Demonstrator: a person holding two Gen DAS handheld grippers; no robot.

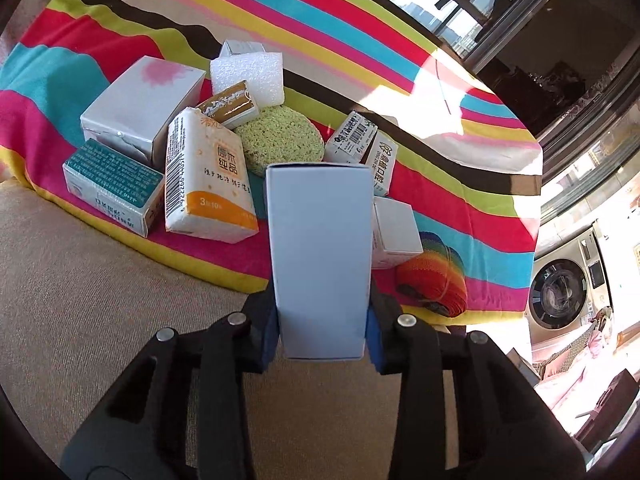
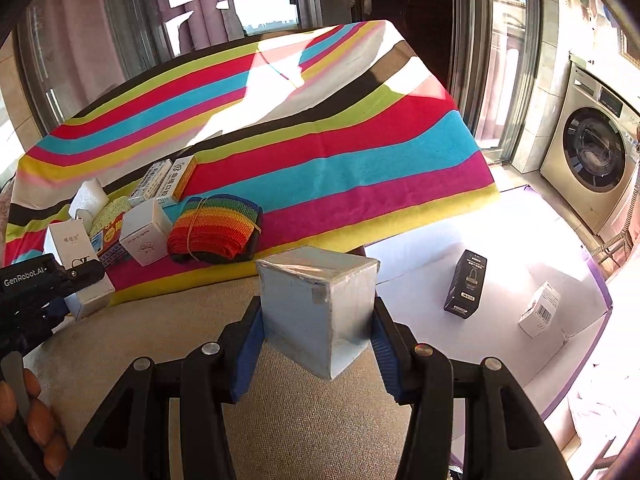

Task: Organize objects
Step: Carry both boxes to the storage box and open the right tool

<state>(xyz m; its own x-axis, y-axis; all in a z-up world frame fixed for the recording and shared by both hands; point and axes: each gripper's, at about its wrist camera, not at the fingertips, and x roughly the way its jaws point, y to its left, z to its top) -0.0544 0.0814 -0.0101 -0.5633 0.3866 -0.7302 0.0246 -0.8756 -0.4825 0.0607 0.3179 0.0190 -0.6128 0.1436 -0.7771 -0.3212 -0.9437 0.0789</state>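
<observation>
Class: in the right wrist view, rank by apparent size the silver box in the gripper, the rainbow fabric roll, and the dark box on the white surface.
1. Silver box, though nearest the camera.
2. Rainbow fabric roll.
3. Dark box.

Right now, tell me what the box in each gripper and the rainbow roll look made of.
Left gripper's pale blue box: matte cardboard, flat faces and crisp folded edges.
Right gripper's silver box: probably card under glossy foil or film; wrinkles and glare.
Rainbow roll: woven fabric with ribbed texture, bound by a thin band.
</observation>
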